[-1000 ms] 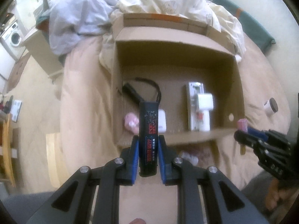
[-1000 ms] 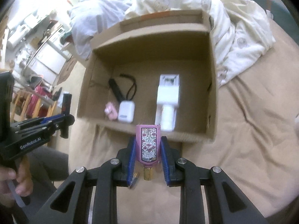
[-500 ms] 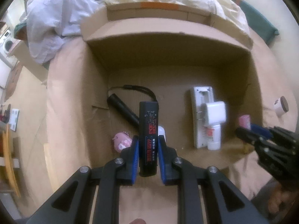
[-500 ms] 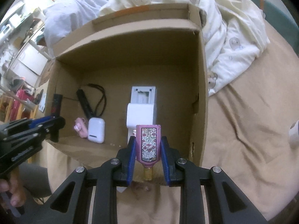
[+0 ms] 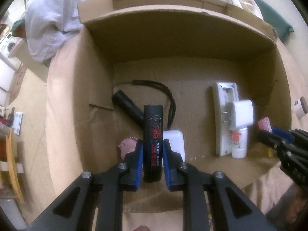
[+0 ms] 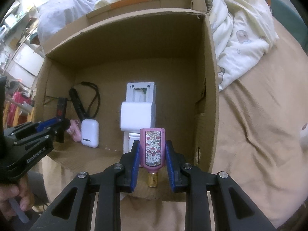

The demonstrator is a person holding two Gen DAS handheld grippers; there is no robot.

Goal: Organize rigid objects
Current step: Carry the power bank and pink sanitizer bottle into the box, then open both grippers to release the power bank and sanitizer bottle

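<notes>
A bed covered in a tan sheet spreads beneath both tongs, with a rumpled pale quilt heaped beyond them. On the sheet stands an open cardboard box, its mouth facing the tongs, its near wall just below their tips.

Inside the box, ahead and to the right of the left gripper, lies a long white device flat on the floor. A white block-shaped charger rests across its near end, and a small white bottle with a red label stands just below the charger, touching the device's side. From the right gripper these three sit straight ahead, partly behind what it carries.

A black flashlight with a looped cord lies just beyond the left gripper's tips, slanting away to the left. A white earbud case sits directly behind its right finger, and a small pink toy sits beside its left finger.

The left gripper pinches a black tube with red and white lettering, held upright between the blue pads, its top rising well above them and over the box interior.

The right gripper pinches a pink floral perfume bottle, upside down, its gold cap hanging below the pads near the box's front edge.

A small round container lies on the sheet outside the box, far to the right of the left gripper.
</notes>
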